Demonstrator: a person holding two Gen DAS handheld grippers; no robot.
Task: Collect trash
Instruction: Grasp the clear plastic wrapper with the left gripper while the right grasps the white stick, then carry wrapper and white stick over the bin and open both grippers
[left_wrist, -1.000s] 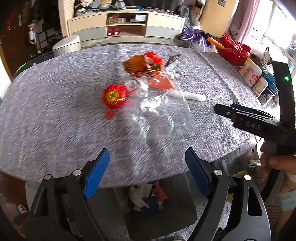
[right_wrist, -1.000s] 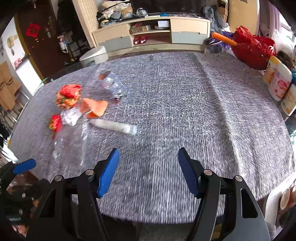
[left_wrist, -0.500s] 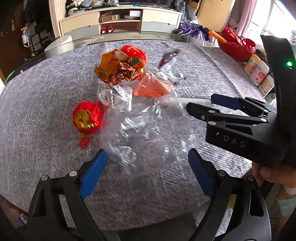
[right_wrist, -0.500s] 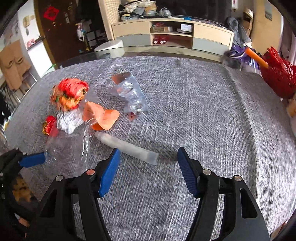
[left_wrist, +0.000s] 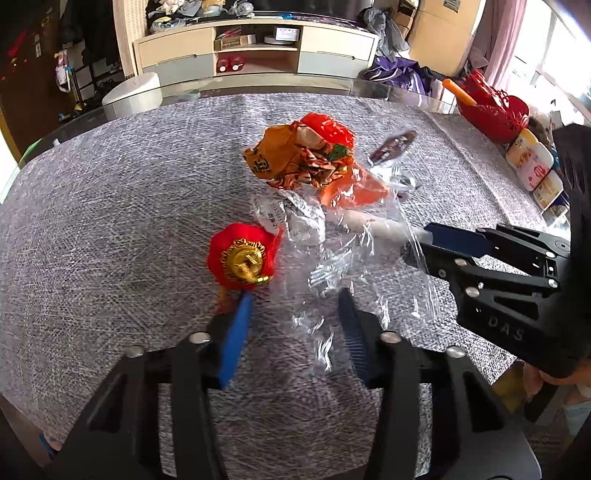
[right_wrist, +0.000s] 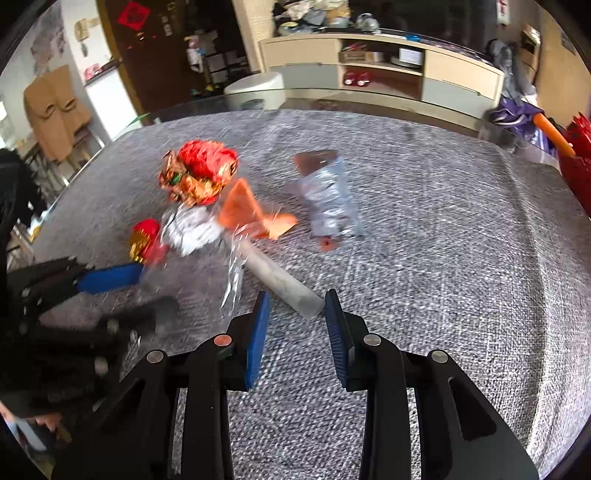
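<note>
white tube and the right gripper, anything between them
Nothing: in the right wrist view the white tube's near end sits right at the open right gripper's fingertips.

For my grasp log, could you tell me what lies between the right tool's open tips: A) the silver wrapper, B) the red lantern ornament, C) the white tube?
C: the end of the white tube sits between the right tool's spread tips.

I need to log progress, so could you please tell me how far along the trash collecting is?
Nothing looks collected yet: the red ornament, orange wrapper, silver wrapper and white tube all lie on the table. In hand: the left gripper, jaws partly open, straddles the clear plastic; the right gripper brackets the tube's end. Gripping and removing everything remains.
</note>
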